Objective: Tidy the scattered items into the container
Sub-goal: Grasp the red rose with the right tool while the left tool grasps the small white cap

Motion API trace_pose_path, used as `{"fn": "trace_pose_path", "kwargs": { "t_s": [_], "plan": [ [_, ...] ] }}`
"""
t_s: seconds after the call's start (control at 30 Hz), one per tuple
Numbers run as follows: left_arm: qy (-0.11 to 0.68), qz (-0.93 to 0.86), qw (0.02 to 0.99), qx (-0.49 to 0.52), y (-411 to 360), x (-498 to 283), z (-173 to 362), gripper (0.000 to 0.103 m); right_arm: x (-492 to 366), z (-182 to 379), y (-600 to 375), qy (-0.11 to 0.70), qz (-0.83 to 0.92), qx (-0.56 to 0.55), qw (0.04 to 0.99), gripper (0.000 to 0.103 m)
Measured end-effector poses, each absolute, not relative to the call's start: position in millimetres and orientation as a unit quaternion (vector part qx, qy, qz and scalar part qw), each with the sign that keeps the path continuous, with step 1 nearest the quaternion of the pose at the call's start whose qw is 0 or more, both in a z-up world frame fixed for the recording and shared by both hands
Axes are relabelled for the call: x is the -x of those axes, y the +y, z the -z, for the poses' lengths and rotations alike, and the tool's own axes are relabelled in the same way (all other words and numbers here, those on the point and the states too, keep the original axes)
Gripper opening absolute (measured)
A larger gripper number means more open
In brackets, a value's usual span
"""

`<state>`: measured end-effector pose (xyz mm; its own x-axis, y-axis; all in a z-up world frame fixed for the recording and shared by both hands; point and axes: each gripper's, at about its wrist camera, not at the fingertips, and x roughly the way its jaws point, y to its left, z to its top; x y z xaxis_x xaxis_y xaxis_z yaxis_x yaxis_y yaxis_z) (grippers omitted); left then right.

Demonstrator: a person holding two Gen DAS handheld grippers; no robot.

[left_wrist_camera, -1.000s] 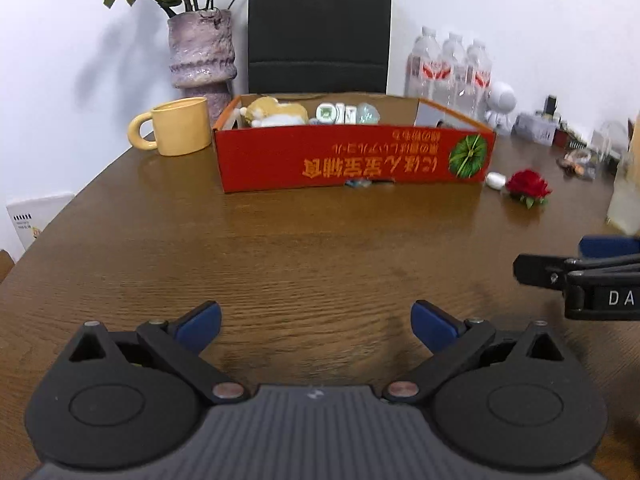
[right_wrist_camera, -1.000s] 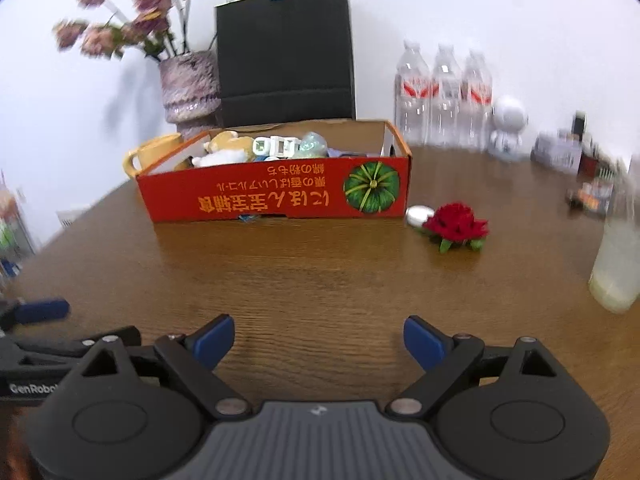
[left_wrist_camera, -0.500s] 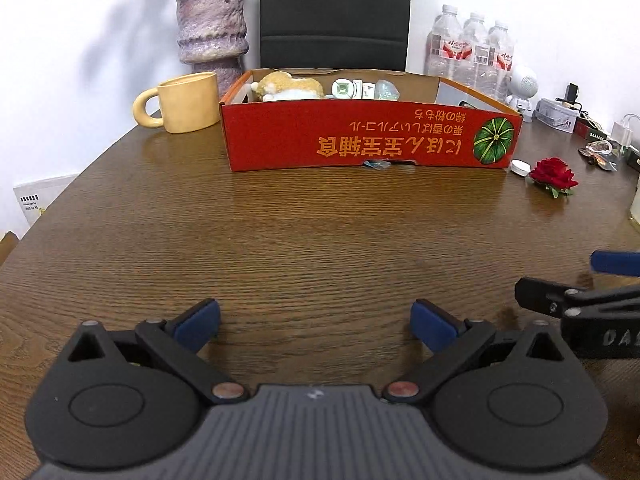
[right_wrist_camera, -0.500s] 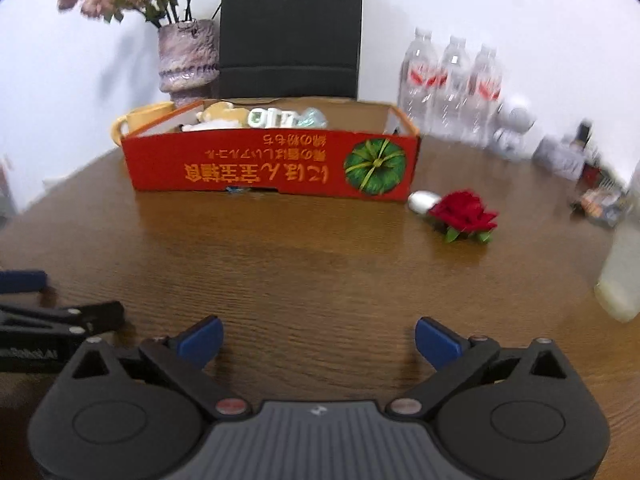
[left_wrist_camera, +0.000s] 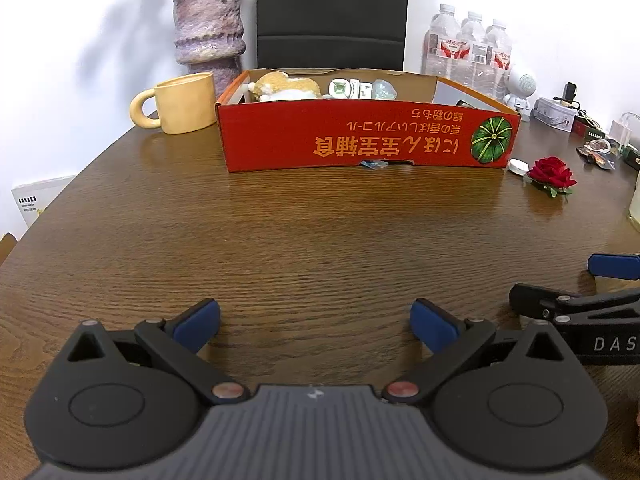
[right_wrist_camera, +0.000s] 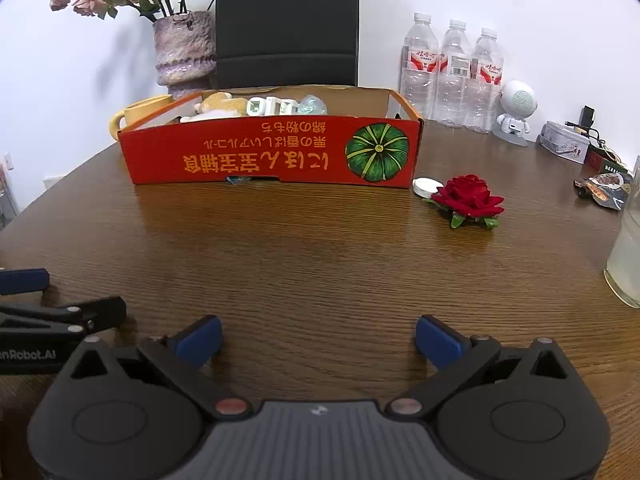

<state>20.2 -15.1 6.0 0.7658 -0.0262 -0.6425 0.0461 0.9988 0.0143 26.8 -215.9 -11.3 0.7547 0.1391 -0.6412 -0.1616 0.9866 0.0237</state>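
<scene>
Right wrist view: I held right gripper (right_wrist_camera: 318,340) agape, empty. Rose (right_wrist_camera: 468,196) ahead-right: light, soft, probably fabric; take beneath bloom, gently.

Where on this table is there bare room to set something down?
The wood between both open grippers, left and right, and the red box is bare. The rose and white disc crowd its right corner; clutter lines the right edge.

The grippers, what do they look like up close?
Both match. The left gripper and right gripper have black bodies with round discs, a ribbed grey middle, two coppery screws and blue fingertip pads. White lettering runs along their sides.
</scene>
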Motion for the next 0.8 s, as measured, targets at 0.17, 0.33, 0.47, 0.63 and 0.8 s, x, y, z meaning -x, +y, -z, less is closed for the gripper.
{"fn": "trace_pose_path", "kwargs": {
  "t_s": [0.17, 0.33, 0.47, 0.63, 0.8],
  "plan": [
    [0.342, 0.020, 0.939, -0.015, -17.1, -22.2, -5.9, 0.103, -31.7, 10.7, -217.3, 0.342, -0.076, 0.015, 0.937, 0.103],
    [0.342, 0.024, 0.939, -0.016, -18.2, -23.0, -5.7, 0.103, -51.2, 4.2, -242.9, 0.357, -0.110, 0.050, 0.926, 0.102],
    [0.342, 0.026, 0.939, -0.017, -19.0, -23.6, -5.6, 0.103, -89.5, -12.3, -285.0, 0.315, -0.047, 0.047, 0.947, 0.103],
    [0.342, 0.029, 0.939, -0.019, -20.2, -25.1, -5.3, 0.103, -152.6, -0.1, -309.9, 0.342, -0.046, 0.052, 0.937, 0.101],
    [0.342, 0.029, 0.939, -0.019, -20.4, -25.1, -5.2, 0.103, -172.7, 8.3, -315.5, 0.346, -0.057, 0.038, 0.936, 0.082]
  ]
}}
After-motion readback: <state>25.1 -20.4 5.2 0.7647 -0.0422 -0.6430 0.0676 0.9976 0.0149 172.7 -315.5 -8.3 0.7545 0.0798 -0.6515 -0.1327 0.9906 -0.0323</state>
